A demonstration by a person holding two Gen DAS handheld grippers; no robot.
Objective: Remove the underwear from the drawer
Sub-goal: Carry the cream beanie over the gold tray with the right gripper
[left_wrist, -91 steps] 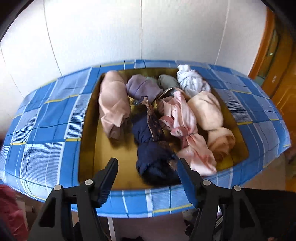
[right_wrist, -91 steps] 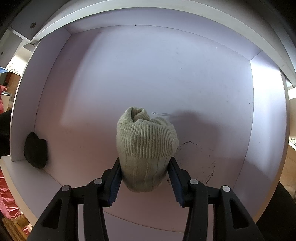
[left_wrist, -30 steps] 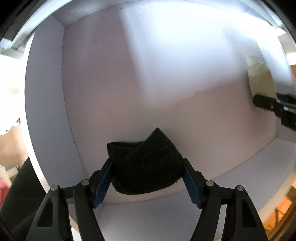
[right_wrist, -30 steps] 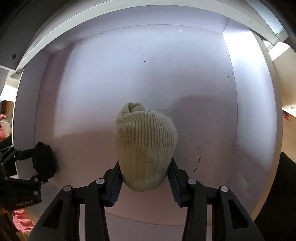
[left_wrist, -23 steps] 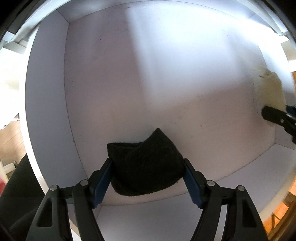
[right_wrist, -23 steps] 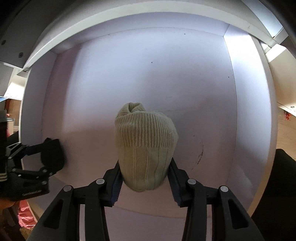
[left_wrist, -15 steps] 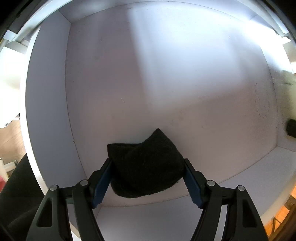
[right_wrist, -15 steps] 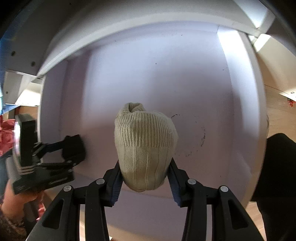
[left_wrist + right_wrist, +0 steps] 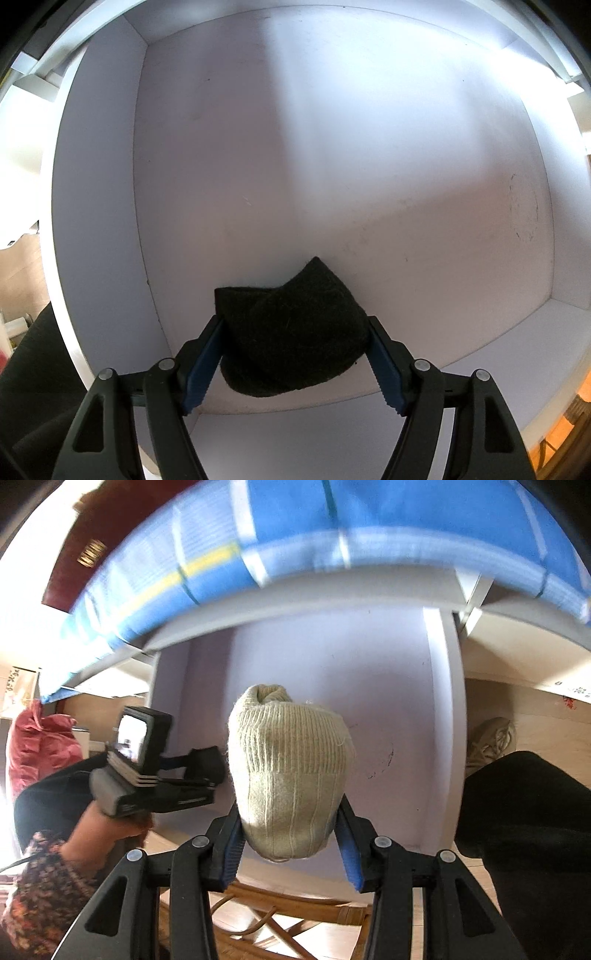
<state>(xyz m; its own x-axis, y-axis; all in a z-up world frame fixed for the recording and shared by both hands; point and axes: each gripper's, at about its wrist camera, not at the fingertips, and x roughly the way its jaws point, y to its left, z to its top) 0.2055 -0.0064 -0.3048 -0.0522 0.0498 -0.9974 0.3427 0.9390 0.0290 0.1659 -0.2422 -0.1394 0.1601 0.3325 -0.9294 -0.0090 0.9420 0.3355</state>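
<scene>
A black rolled bundle (image 9: 291, 328) lies on the floor of the white drawer (image 9: 332, 166), near its left wall. My left gripper (image 9: 293, 321) points straight down over it, open, with a fingertip close against each side of the bundle, which is not squeezed. In the right wrist view the same bundle (image 9: 208, 762) shows between the left gripper (image 9: 210, 770) fingers. My right gripper (image 9: 289, 810) is shut on a cream ribbed bundle (image 9: 291, 768) and holds it in the air above the drawer (image 9: 388, 672).
The blue checked cloth (image 9: 332, 535) of the tabletop overhangs the drawer. A hand in a patterned sleeve (image 9: 48, 886) holds the left gripper. A red bag (image 9: 40, 746) is at left, a shoe (image 9: 491, 738) and a dark trouser leg (image 9: 524, 812) at right, wooden slats (image 9: 277, 915) below.
My right gripper has risen out of the drawer with the cream bundle, bringing the blue cloth's edge into view. The left gripper has stayed at the black bundle.
</scene>
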